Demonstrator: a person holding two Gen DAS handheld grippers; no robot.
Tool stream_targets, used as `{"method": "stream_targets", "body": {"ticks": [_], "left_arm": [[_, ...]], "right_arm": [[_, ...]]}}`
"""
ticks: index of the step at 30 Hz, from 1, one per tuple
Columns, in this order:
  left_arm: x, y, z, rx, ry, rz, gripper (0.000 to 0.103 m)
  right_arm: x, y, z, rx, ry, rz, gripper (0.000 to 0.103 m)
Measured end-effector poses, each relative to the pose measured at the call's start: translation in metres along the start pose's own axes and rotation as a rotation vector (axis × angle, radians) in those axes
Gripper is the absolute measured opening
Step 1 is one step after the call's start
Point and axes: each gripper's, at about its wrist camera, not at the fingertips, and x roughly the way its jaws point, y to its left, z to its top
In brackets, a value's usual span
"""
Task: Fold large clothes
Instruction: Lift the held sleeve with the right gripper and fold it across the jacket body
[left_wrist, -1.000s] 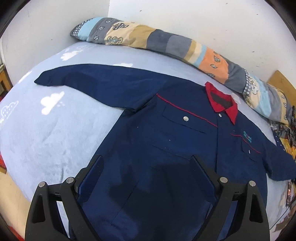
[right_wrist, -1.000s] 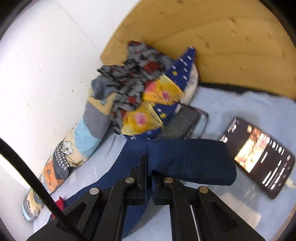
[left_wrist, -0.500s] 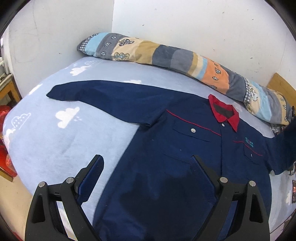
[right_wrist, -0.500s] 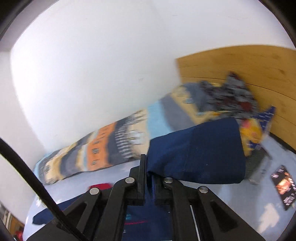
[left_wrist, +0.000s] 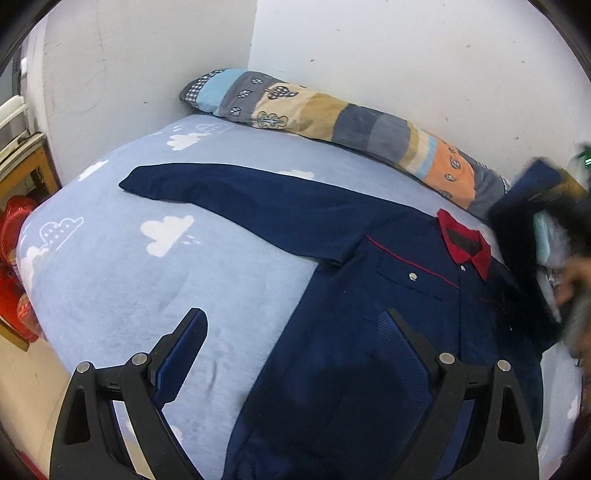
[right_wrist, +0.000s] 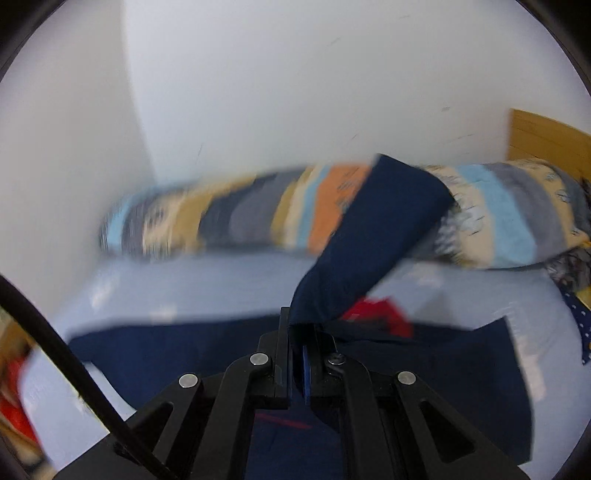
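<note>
Jacket (left_wrist: 369, 354) flat on bed (left_wrist: 110, 280); my right hand-held gripper (right_wrist: 301, 332) clamps its sleeve (right_wrist: 373, 240), left hand-held gripper (left_wrist: 295, 328) wide, empty.

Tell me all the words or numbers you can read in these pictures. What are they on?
None can be read.
The navy jacket shows no legible label or logo here.
The striped long pillow has only little pictures, no words.
The blue blanket has cloud pictures only.
The right wrist view is too blurred.
</note>
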Motion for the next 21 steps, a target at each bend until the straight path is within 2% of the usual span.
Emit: {"method": "stream_targets", "body": {"ticks": [4, 8, 11, 13, 15, 16, 17, 18, 19, 20, 21], "left_arm": [[-0.002, 0.003, 0.001, 0.014, -0.017, 0.026, 0.093], [-0.003, 0.009, 0.005, 0.002, -0.040, 0.048, 0.093], [-0.004, 0.013, 0.008, -0.031, -0.043, 0.039, 0.093], [-0.003, 0.013, 0.007, -0.030, -0.043, 0.040, 0.093], [-0.002, 0.009, 0.007, -0.011, -0.037, 0.043, 0.093], [-0.001, 0.007, 0.006, -0.005, -0.033, 0.043, 0.093], [-0.001, 0.007, 0.006, -0.004, -0.030, 0.041, 0.093], [0.000, 0.006, 0.006, -0.004, -0.027, 0.041, 0.093], [0.000, 0.007, 0.006, -0.007, -0.027, 0.040, 0.093], [0.000, 0.008, 0.006, -0.010, -0.029, 0.038, 0.093], [-0.001, 0.009, 0.006, -0.012, -0.032, 0.039, 0.093]], "right_arm": [[0.081, 0.069, -0.059, -0.151, 0.120, -0.047, 0.004], [0.121, 0.102, -0.106, -0.220, 0.170, -0.049, 0.004], [0.124, 0.119, -0.111, -0.215, 0.152, -0.036, 0.004], [0.127, 0.126, -0.108, -0.237, 0.137, -0.070, 0.004], [0.138, 0.128, -0.110, -0.251, 0.207, -0.090, 0.006], [0.146, 0.129, -0.115, -0.266, 0.270, -0.093, 0.016], [0.147, 0.129, -0.122, -0.275, 0.313, -0.088, 0.032], [0.146, 0.128, -0.126, -0.289, 0.327, -0.091, 0.035], [0.139, 0.125, -0.128, -0.313, 0.329, -0.075, 0.043], [0.130, 0.122, -0.128, -0.325, 0.330, -0.035, 0.047], [0.116, 0.117, -0.127, -0.323, 0.310, 0.033, 0.047]]}}
